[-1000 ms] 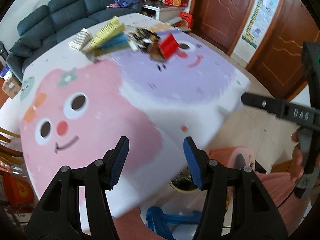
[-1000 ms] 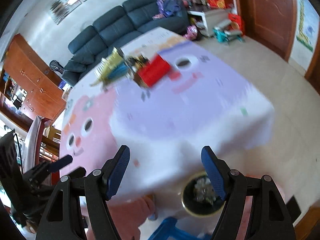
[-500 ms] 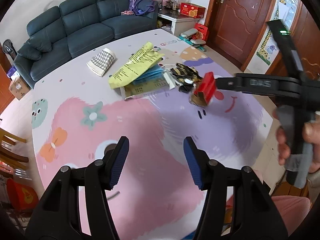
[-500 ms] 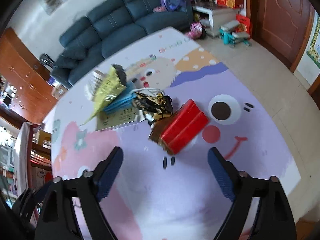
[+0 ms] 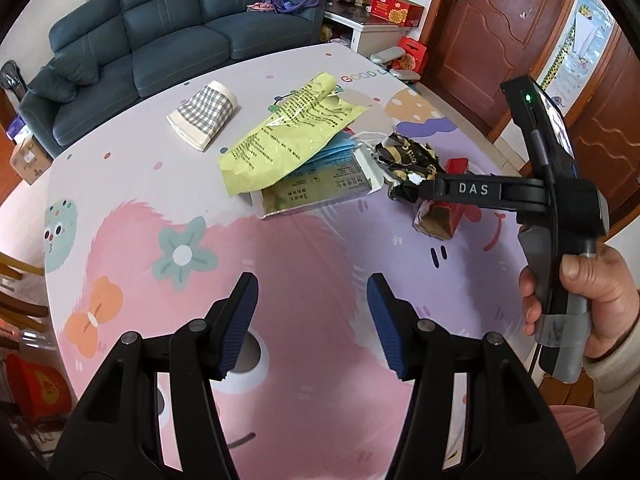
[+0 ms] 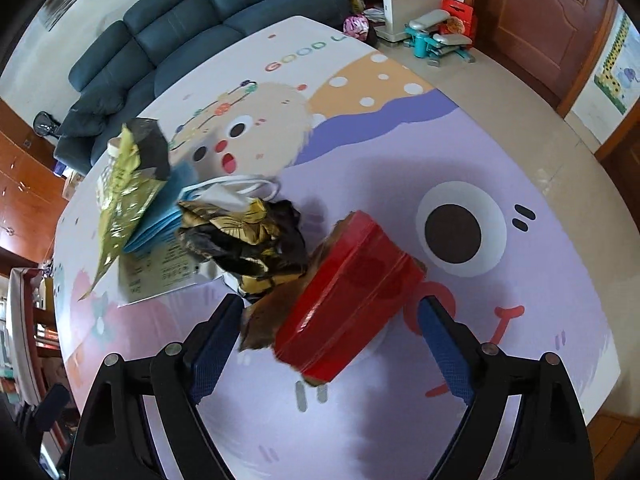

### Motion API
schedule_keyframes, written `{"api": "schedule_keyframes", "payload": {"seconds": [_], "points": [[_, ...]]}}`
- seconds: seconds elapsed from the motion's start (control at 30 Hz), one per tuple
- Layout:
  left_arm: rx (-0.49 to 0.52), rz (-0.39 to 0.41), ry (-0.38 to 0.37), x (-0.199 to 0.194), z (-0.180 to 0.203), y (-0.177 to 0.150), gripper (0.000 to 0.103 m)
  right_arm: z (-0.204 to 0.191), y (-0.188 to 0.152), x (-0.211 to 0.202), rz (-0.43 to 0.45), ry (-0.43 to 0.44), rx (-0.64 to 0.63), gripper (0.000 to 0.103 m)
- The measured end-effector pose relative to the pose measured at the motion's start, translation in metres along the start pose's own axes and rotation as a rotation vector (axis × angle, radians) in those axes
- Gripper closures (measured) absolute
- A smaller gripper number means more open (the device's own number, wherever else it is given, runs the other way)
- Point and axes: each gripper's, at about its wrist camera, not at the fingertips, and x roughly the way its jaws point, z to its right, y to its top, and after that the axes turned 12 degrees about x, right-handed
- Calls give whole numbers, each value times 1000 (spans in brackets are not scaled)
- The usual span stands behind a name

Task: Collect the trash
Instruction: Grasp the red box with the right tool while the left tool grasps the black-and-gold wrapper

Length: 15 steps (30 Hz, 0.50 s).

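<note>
Both grippers gape wide: the right gripper (image 6: 328, 348) straddles the red box (image 6: 348, 300) without touching it, while the left gripper (image 5: 312, 324) hangs empty over the cartoon tablecloth (image 5: 304, 264). Beside the box lie a yellow-green bag (image 5: 288, 140) and a crumpled black-gold wrapper (image 6: 244, 240).

red box (image 6: 344, 300) at centre; black-and-gold wrapper (image 6: 244, 236) left of it; yellow-green printed bag (image 5: 288, 136); grey checked pouch (image 5: 204, 114) upper left; pink, lilac cartoon-patterned table (image 5: 300, 280); blue-padded fingers (image 5: 240, 320).

Glossy red box (image 6: 346, 298); crinkled foil wrapper (image 6: 244, 240); smooth printed tablecloth (image 6: 400, 168).
</note>
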Motion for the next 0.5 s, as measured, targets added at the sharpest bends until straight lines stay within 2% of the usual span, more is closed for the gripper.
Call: {"api": "schedule_keyframes", "payload": {"seconds": [0.07, 0.13, 0.17, 0.27, 0.43, 0.5], "points": [[12, 2, -1, 3, 2, 5, 50, 5, 0, 1, -5, 33, -1, 16], [25, 6, -1, 6, 5, 11, 50, 8, -1, -1, -10, 55, -6, 24], [33, 8, -1, 7, 7, 15, 50, 9, -2, -1, -11, 57, -14, 31], [53, 13, -7, 11, 16, 26, 49, 13, -4, -2, -7, 70, -52, 43], [73, 18, -27, 21, 33, 46, 49, 20, -6, -14, 8, 105, -110, 70], [72, 13, -39, 26, 38, 53, 49, 26, -4, -20, 6, 124, -110, 76]]}}
